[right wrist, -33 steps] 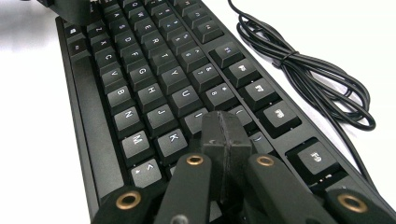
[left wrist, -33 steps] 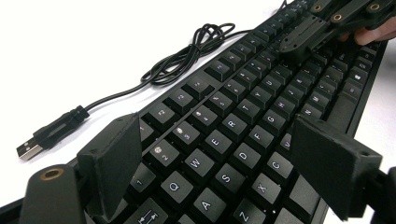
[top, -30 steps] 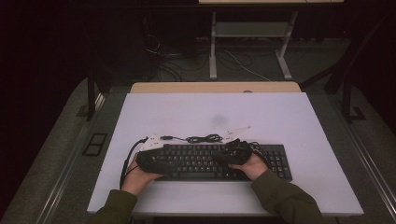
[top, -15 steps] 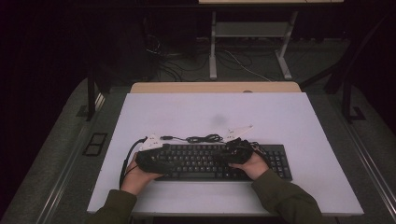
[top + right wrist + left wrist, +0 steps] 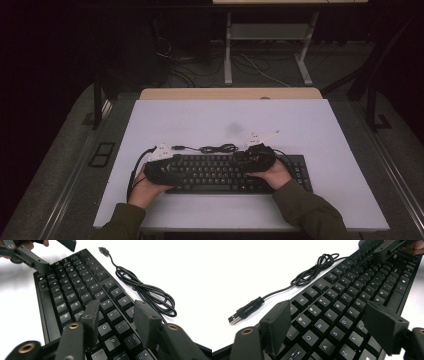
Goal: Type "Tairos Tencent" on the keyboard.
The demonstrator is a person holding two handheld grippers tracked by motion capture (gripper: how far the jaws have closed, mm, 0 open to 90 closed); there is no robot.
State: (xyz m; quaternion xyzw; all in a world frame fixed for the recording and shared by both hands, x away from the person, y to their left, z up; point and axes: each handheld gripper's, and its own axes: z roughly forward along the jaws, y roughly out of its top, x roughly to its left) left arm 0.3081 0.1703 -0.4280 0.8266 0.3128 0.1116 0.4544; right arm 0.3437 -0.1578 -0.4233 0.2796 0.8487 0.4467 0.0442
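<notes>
A black keyboard [image 5: 215, 172] lies near the front of the white table, its keys facing up. My left gripper [image 5: 175, 170] hovers over its left end; its jaws [image 5: 327, 312] stand apart above the letter keys with nothing pinched and have just been closing a little. My right gripper [image 5: 241, 162] is over the keyboard's right-middle. Its jaws [image 5: 117, 306] have just been opening and sit apart over the keys near P, gripping nothing. The keyboard's black cable [image 5: 215, 148] lies bundled behind it, its USB plug [image 5: 239, 315] loose on the table.
The white table [image 5: 300, 130] has bare room behind and to the right of the keyboard. A wooden desk edge [image 5: 230, 93] lies beyond it, with a metal frame [image 5: 270, 35] and floor cables in the dark behind.
</notes>
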